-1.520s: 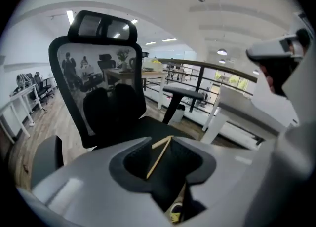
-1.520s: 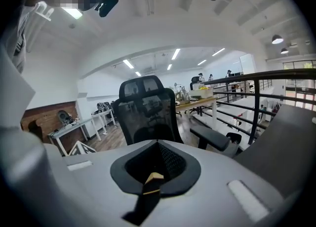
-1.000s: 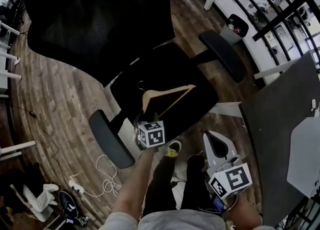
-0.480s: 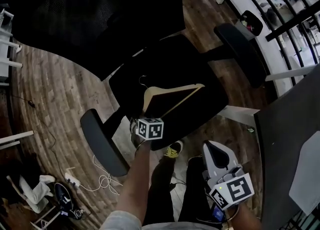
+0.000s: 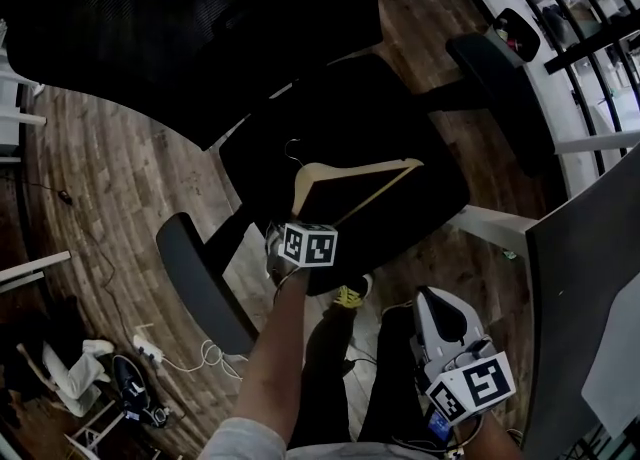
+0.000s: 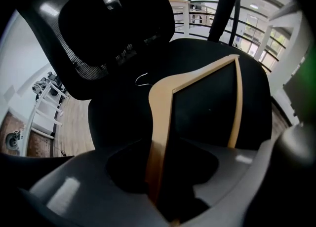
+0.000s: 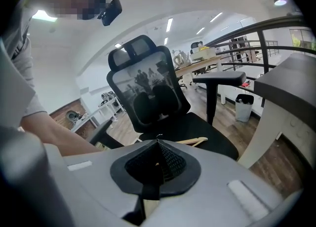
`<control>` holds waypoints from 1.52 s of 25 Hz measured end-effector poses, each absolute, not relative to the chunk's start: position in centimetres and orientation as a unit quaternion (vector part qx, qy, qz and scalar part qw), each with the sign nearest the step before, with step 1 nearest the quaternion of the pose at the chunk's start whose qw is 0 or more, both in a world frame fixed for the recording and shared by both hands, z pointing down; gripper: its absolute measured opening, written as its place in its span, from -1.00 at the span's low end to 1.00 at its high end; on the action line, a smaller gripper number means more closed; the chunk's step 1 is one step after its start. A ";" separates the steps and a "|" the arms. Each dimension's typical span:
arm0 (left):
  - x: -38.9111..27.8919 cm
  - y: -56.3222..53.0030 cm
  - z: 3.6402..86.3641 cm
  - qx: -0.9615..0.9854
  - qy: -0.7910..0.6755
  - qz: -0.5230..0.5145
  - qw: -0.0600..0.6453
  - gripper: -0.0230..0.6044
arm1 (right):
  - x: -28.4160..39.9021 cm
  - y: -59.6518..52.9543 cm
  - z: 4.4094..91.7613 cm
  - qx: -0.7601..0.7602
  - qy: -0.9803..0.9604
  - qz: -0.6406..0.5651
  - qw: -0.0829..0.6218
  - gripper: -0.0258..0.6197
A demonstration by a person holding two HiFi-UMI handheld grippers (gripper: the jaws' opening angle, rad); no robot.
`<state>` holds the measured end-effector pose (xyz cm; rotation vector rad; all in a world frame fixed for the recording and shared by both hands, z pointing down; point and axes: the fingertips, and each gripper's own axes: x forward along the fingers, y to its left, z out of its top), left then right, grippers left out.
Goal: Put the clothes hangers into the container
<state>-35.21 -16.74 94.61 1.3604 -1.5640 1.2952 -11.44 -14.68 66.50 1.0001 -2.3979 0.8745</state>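
As my left gripper (image 6: 160, 194) has dropped to the chair seat (image 5: 400, 118), its closing jaws straddle the wooden hanger (image 6: 159, 122) unclamped, pickup pending; right gripper (image 7: 157, 147) jaws sit together, empty.

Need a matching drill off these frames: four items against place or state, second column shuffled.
1. wooden hanger
2. left gripper
3. right gripper
4. white cable

A. looped on the wood floor
B. lying on the black chair seat
C. jaws together, nothing between
D. jaws apart around the hanger

Pairs: 1-B, 2-D, 3-C, 4-A.

The left jaws have just been closing on the hanger but are not yet pinching it.
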 end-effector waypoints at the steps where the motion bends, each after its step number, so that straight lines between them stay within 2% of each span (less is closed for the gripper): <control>1: -35.2 -16.8 94.5 0.524 -0.603 0.495 0.341 -0.43 | -11.4 -14.5 66.5 0.358 -0.857 0.312 0.200 -0.92; 5: -35.1 -16.6 93.8 0.534 -0.605 0.490 0.329 -0.62 | -11.1 -13.7 66.0 0.363 -0.855 0.312 0.199 -0.92; 16: -33.3 -16.6 88.7 0.548 -0.638 0.425 0.334 -0.64 | -9.4 -12.4 63.0 0.382 -0.851 0.314 0.178 -0.92; 38: -30.5 -17.1 76.0 0.597 -0.675 0.312 0.301 -0.64 | -7.9 -11.1 54.9 0.424 -0.854 0.276 0.123 -0.92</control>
